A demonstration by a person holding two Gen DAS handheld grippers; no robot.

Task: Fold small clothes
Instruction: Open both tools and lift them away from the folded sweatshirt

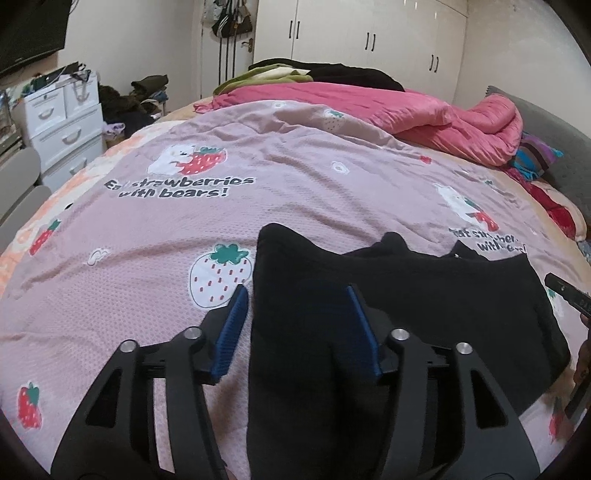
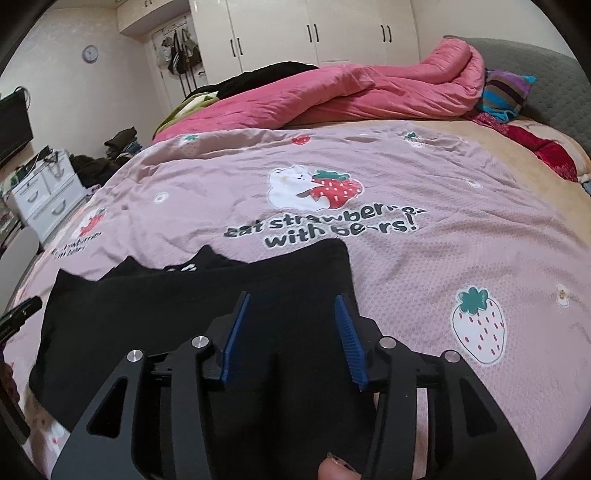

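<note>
The left tool [image 1: 297, 295] stands about half open over the near left corner of a black garment [image 1: 424, 295], its blue pads [image 1: 236, 321] apart and pressing on nothing; the cloth lies between and just beyond them, one pad by the garment's left edge and the other over the dark fabric. The right tool [image 2: 293, 301] is likewise about half open above the garment's [image 2: 192, 306] near right part, with the blue pads [image 2: 236, 332] clear of the cloth and nothing gripped. The garment lies spread flat on a pink bedspread [image 1: 166, 229] printed with strawberries and bears, stretching from one tool across to the other, with its far edge bunched into small peaks ahead of both tools. In the left wrist view the other tool's dark tip shows at the right edge, past the garment's right side. Farther ahead of the tools a pink quilt [image 2: 369, 96] is heaped across the bed, with dark clothes [image 1: 332, 70] beyond it and white wardrobe doors [image 1: 369, 33] behind. A white drawer unit [image 1: 62, 122] stands off to the left of the bed.
</note>
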